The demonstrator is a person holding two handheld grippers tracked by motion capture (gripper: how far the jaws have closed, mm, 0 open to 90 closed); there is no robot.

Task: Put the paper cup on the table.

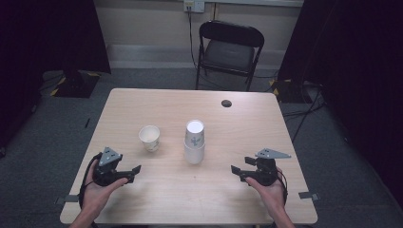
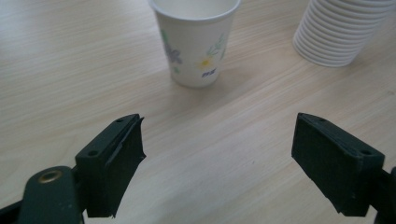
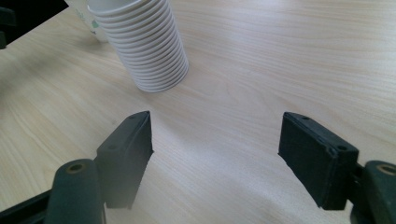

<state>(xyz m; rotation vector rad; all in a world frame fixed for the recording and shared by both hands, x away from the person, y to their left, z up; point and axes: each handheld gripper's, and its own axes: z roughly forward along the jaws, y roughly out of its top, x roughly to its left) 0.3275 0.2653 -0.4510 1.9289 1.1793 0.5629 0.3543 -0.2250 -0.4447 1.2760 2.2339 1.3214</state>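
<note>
A single paper cup point(image 1: 149, 137) with a flower print stands upright, mouth up, on the wooden table point(image 1: 157, 102); the left gripper view shows the cup point(image 2: 196, 42) just ahead of the jaws. To its right stands an upside-down stack of white paper cups point(image 1: 194, 141), whose ribbed rims appear in both gripper views point(image 2: 338, 30) point(image 3: 147, 46). My left gripper point(image 1: 135, 173) rests open near the table's front left, pointing toward the single cup. My right gripper point(image 1: 239, 172) is open at the front right, aimed at the stack. Nothing sits between either pair of jaws.
A dark round hole point(image 1: 226, 103) marks the table's far right. A black folding chair point(image 1: 228, 52) stands beyond the far edge. Bare tabletop lies between the two grippers and around the cups.
</note>
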